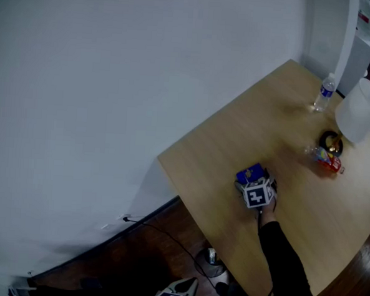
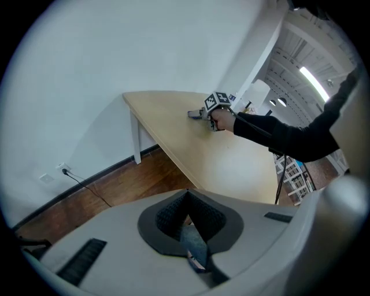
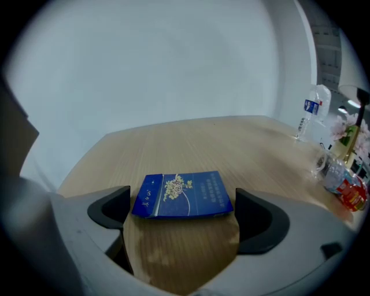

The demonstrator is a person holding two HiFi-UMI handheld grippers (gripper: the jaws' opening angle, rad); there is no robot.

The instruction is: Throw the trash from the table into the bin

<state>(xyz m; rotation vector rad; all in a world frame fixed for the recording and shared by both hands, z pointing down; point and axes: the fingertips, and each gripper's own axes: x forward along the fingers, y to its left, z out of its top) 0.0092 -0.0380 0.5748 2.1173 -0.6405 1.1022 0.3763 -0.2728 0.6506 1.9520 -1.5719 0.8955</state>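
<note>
One blue box (image 3: 184,195) lying flat on table (image 1: 236,135), in from near edge, toward left corner. I'm holding right gripper (image 3: 182,209) around it: jaws standing wide apart, one on each side of box, pads not pressing on it, nothing gripped. Left gripper (image 2: 188,231) hanging off table over wooden floor (image 2: 115,185), jaws closed together. At far-right end of surface I'm counting two bottles: one water bottle (image 1: 326,92) standing upright near far corner, one red-labelled bottle (image 1: 327,159) lying on its side, near one white shade (image 1: 360,110).
</note>
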